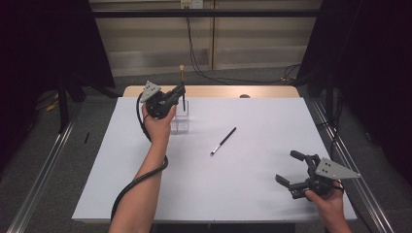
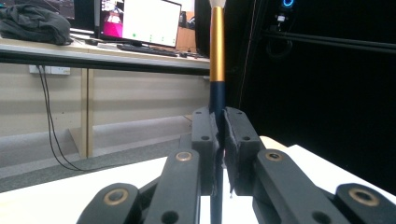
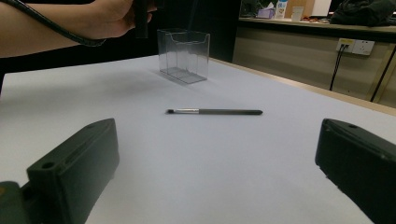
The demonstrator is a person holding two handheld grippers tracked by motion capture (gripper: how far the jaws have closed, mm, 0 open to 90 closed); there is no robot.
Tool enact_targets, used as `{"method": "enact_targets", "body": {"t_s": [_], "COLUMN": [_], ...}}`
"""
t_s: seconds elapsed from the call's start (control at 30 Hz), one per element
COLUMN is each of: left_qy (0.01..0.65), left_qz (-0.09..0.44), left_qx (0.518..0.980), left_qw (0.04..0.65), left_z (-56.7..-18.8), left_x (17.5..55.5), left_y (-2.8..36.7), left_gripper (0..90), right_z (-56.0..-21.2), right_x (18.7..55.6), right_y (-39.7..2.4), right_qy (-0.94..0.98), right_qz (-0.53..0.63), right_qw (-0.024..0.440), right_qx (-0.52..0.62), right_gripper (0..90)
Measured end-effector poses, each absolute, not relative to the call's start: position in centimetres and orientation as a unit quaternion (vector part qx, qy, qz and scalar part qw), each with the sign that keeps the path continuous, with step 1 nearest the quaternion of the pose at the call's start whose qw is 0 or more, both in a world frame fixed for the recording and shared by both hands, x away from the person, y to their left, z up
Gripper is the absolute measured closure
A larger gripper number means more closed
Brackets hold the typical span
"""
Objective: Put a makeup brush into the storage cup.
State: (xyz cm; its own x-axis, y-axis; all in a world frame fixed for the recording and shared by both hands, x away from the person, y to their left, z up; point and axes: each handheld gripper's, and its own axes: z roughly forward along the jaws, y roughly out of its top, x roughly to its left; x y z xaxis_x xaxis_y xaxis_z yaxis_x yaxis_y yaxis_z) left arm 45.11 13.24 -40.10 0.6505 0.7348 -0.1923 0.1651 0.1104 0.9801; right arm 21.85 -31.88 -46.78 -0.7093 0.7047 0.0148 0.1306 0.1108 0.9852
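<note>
My left gripper (image 1: 180,91) is shut on a makeup brush (image 1: 182,82) with a dark handle and gold ferrule, held upright over a clear plastic box (image 1: 180,119) at the table's back left. In the left gripper view the brush (image 2: 216,56) rises straight up between the pressed pads. A second, thin black brush (image 1: 223,141) lies flat on the white table (image 1: 243,189) near its middle. My right gripper (image 1: 290,169) rests open near the front right edge. Its view looks past wide-apart jaws at the lying brush (image 3: 215,111) and the clear box (image 3: 183,55).
The clear box has inner dividers. The table's wooden back edge (image 1: 214,91) borders a grey floor with cables. Metal rails (image 1: 43,170) run along both sides of the table. A person's forearm (image 1: 145,184) stretches across the left part of the table.
</note>
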Motion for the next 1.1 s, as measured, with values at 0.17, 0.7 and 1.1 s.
{"method": "enact_targets", "body": {"t_s": [0.17, 0.7, 1.1], "left_qy": [0.358, 0.364, 0.37], "left_qz": [0.222, 0.229, 0.232], "left_qx": [0.63, 0.628, 0.627], "left_qw": [0.652, 0.649, 0.645], "left_z": [-40.2, -40.9, -41.7], "left_x": [45.2, 45.4, 45.6], "left_y": [13.2, 13.3, 13.2], "left_gripper": [83.3, 83.3, 83.3], "right_z": [-46.7, -46.8, -46.8], "right_x": [21.8, 22.0, 22.0], "right_y": [-31.9, -31.7, -31.7], "right_qy": [0.705, 0.708, 0.707], "right_qz": [0.599, 0.599, 0.6], "right_qw": [0.24, 0.237, 0.238], "right_qx": [0.295, 0.29, 0.289], "right_gripper": [0.0, 0.0, 0.0]}}
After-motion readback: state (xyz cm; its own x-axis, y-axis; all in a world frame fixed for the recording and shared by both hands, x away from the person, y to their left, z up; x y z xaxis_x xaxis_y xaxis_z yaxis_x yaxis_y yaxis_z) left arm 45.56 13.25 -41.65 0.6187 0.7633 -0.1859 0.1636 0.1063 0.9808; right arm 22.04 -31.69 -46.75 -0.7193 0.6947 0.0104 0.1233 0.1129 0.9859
